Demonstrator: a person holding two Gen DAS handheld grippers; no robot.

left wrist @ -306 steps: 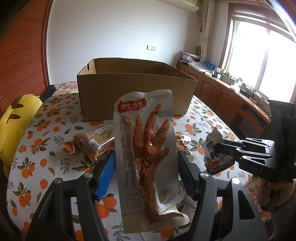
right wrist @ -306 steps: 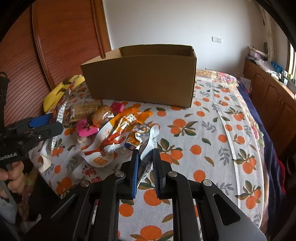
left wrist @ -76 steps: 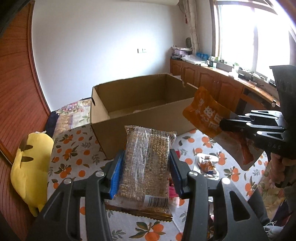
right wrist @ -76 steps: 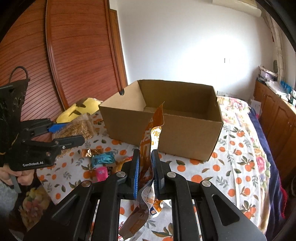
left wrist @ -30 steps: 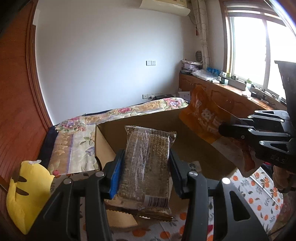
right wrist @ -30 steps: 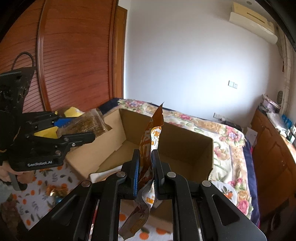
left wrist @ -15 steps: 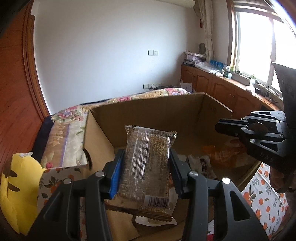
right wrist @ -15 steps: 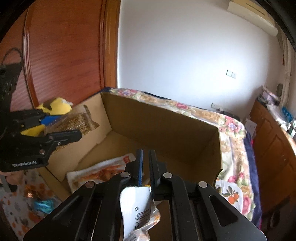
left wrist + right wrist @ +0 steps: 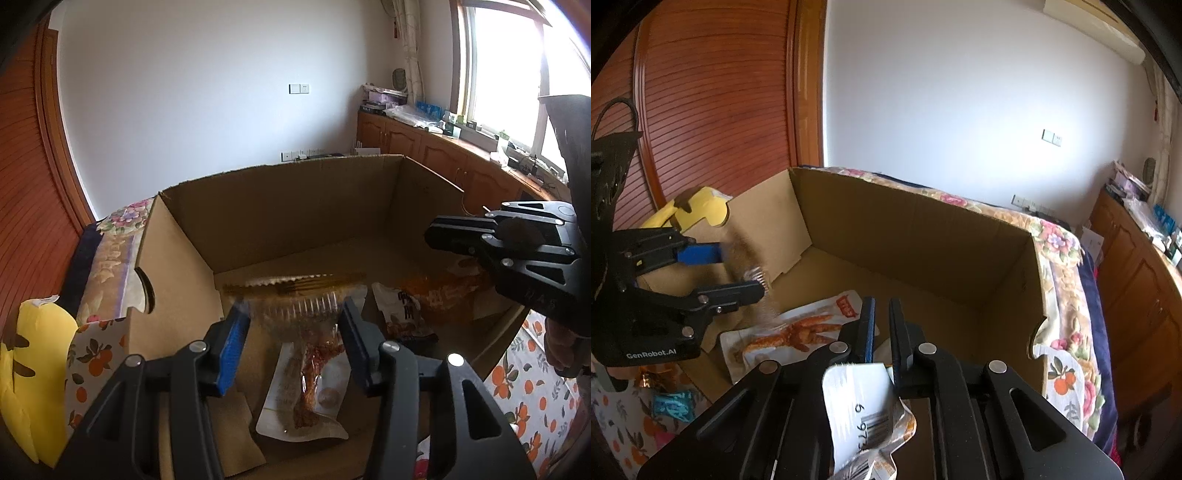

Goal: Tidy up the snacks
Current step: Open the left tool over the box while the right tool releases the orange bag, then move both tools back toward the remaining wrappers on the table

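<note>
Found the grain bar packet [image 9: 295,306] blurred between the fingers of the left gripper [image 9: 293,325], above the open cardboard box [image 9: 295,206]. Spread wide, those fingers; could not tell whether either pad touched the wrapper. Noted a chicken-foot packet [image 9: 310,387] flat on the box floor directly beneath. Found the right gripper [image 9: 881,325] also over the box, parted only narrowly, nothing between the tips. Spotted a white barcoded packet [image 9: 864,402] under its body, close to the lens.
</note>
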